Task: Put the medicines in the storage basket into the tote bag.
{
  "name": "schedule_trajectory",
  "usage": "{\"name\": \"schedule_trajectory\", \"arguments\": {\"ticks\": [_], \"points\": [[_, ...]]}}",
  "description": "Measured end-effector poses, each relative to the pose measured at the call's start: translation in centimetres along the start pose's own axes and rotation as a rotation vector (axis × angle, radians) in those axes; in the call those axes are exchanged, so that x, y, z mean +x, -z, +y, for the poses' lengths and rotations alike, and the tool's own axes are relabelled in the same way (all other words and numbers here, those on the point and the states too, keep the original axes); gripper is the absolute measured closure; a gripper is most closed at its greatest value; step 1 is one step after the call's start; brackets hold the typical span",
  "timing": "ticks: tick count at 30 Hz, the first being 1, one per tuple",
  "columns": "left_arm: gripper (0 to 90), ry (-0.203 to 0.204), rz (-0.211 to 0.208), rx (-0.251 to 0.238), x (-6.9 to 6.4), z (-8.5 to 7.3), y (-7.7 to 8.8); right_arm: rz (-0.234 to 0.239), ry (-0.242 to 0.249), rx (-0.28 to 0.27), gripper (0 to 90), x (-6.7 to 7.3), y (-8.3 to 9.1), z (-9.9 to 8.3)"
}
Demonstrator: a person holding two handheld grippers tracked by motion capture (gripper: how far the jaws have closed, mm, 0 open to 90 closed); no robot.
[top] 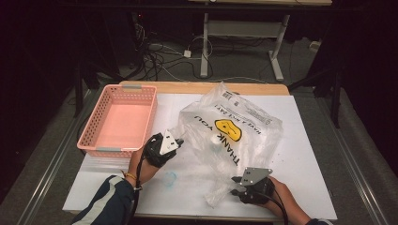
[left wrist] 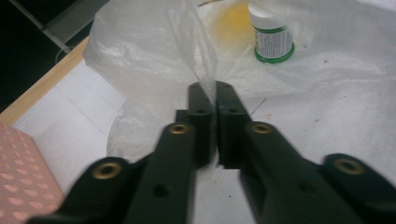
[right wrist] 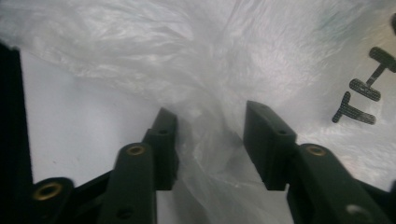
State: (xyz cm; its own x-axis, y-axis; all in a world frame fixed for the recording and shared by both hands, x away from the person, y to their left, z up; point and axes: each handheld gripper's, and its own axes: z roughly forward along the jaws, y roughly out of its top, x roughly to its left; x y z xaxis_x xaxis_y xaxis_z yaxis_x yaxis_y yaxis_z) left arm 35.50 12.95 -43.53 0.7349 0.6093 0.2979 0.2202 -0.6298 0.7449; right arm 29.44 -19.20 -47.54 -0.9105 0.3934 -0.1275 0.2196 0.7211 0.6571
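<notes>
So the bag [top: 230, 136] is sprawled across the middle of the tabletop [top: 300, 154], mouth end toward the near edge, printed side up, and there's a small white bottle [left wrist: 271, 32] with a green band sitting inside it toward the far end. A pink basket [top: 119, 119] sits empty at the far left corner.

The left claw [top: 177, 140] is clamped tight on a pinch of the bag's left edge. In the left gripper view the jaws are basically touching with a ridge of film squeezed up between them, so that side is anchored.

The right claw [top: 234, 185] is down by the near edge, right of the middle, nosing into the crumpled lower corner of the bag. In the right gripper view its jaws stand apart with a twist of plastic [right wrist: 210, 140] running straight up the gap. The pads don't look like they're pressing on it, so I'd call that one open and straddling, not gripping.

What matters for the next bit, I reckon: that twist lies dead ahead of the right claw, lined up along the jaws rather than across them. The right one is clearly the nearer to that corner. Closing where it is should catch the film, and then the two grips sit on opposite sides of the mouth.
</notes>
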Motion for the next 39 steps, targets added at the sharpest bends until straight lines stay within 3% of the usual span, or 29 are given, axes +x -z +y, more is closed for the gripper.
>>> {"name": "schedule_trajectory", "arguments": {"ticks": [3,4,5,9,15,22,24,27,29,32,39], "points": [[76.3,0.006,0.022,0.0,0.0,0.0,0.1,-0.016,-0.014,0.001,81.1,-0.2,0.0,0.1],[68.3,0.012,0.049,0.003,0.0,0.1,0.1,-0.024,-0.014,-0.005,84.8,-0.2,0.1,0.2],[58.9,0.026,0.073,0.003,0.0,0.1,0.1,-0.032,-0.016,-0.011,86.7,-0.3,0.3,0.2],[44.1,0.063,0.1,0.016,0.4,-0.1,0.2,-0.066,-0.038,-0.071,89.2,-0.8,1.6,0.2],[37.9,0.073,0.049,0.07,0.3,-0.4,-0.7,-0.146,-0.082,-0.162,89.7,-1.7,3.7,0.0],[35.4,0.06,-0.006,0.195,-0.4,-1.0,-2.6,-0.219,-0.126,-0.222,89.8,-2.7,5.2,-0.6],[39.1,0.055,0.012,0.283,-0.6,-1.2,-3.5,-0.229,-0.135,-0.231,89.8,-2.8,5.4,-0.7],[55.8,0.084,-0.024,0.316,-0.3,-1.6,-4.0,-0.238,-0.133,-0.237,89.8,-2.8,5.5,-0.7],[71.0,0.066,-0.015,0.325,-0.3,-1.6,-4.0,-0.243,-0.134,-0.244,89.8,-2.8,5.6,-0.7],[84.4,0.05,-0.029,0.304,-0.3,-1.5,-3.6,-0.25,-0.141,-0.253,89.8,-2.9,5.7,-0.7],[87.5,0.018,0.002,0.121,0.1,-0.1,-0.4,-0.289,-0.152,-0.305,89.9,-3.2,6.6,-0.4]]}}
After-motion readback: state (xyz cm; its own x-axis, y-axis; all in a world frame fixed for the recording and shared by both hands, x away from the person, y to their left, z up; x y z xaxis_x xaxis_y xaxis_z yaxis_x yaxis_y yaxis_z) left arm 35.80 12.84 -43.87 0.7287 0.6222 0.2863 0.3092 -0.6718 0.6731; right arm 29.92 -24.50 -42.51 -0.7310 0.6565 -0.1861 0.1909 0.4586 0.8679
